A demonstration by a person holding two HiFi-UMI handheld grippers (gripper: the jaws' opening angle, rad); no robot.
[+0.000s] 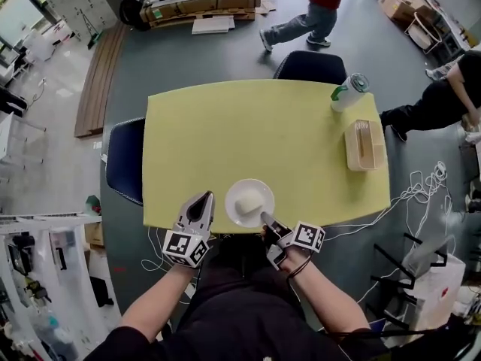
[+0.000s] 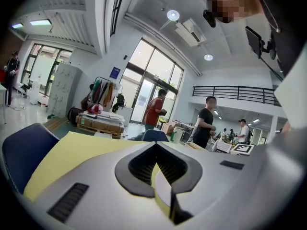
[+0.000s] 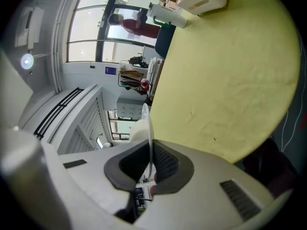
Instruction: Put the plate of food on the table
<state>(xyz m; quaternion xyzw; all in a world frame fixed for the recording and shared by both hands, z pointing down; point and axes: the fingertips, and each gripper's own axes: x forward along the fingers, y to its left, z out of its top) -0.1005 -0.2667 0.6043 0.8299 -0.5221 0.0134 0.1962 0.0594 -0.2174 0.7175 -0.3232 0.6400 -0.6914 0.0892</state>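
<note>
A white plate (image 1: 248, 202) with a pale lump of food (image 1: 247, 201) sits over the near edge of the yellow table (image 1: 263, 138). My right gripper (image 1: 267, 219) is shut on the plate's near right rim; in the right gripper view the plate's thin edge (image 3: 149, 128) runs between the jaws, which stand tight against it. My left gripper (image 1: 200, 205) hovers just left of the plate, its jaws pressed together with nothing in them. In the left gripper view the closed jaws sit over the yellow table (image 2: 81, 150).
A wooden box (image 1: 364, 145) and a lying green-lidded bottle (image 1: 349, 92) rest at the table's far right. Dark blue chairs stand at the left side (image 1: 124, 160) and far side (image 1: 310, 66). People stand beyond the table (image 1: 316, 10). Cables (image 1: 413, 194) trail on the floor at right.
</note>
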